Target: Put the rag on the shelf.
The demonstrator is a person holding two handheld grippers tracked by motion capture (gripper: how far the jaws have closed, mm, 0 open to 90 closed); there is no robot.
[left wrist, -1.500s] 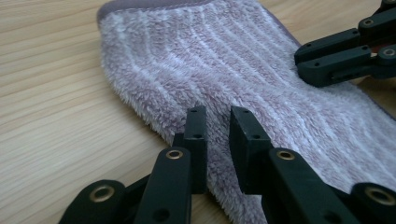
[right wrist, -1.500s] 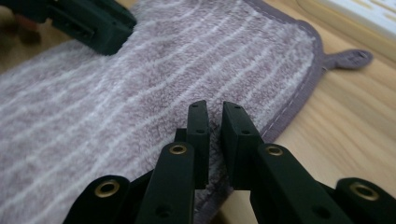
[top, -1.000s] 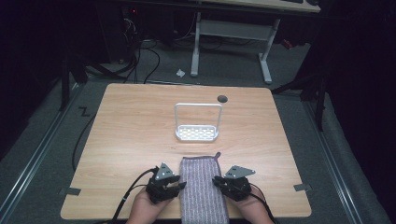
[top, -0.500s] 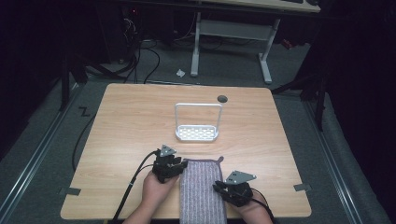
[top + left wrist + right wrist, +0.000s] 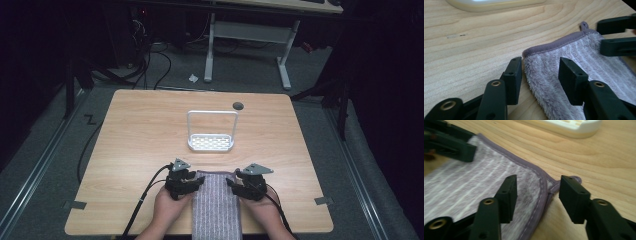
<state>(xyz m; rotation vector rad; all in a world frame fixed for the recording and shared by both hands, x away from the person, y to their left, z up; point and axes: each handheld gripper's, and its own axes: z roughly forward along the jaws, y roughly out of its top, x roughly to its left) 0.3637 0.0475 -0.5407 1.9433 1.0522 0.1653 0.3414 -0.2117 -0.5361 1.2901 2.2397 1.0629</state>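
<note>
tabletop (image 5: 140, 135) is carrying the grey towel (image 5: 216, 207) at its near edge, long axis running away from the person. left claw (image 5: 192, 183) and right claw (image 5: 234, 183), jaws just opening, are each straddling a far corner, gripping nothing.

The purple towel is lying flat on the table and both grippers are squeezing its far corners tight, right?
Not quite. The towel does lie flat on the table, but neither gripper is squeezing it. The left gripper and the right gripper have just opened their jaws, which stand apart around the towel's far corners without pressing on them. The two gripper views show it.
</note>
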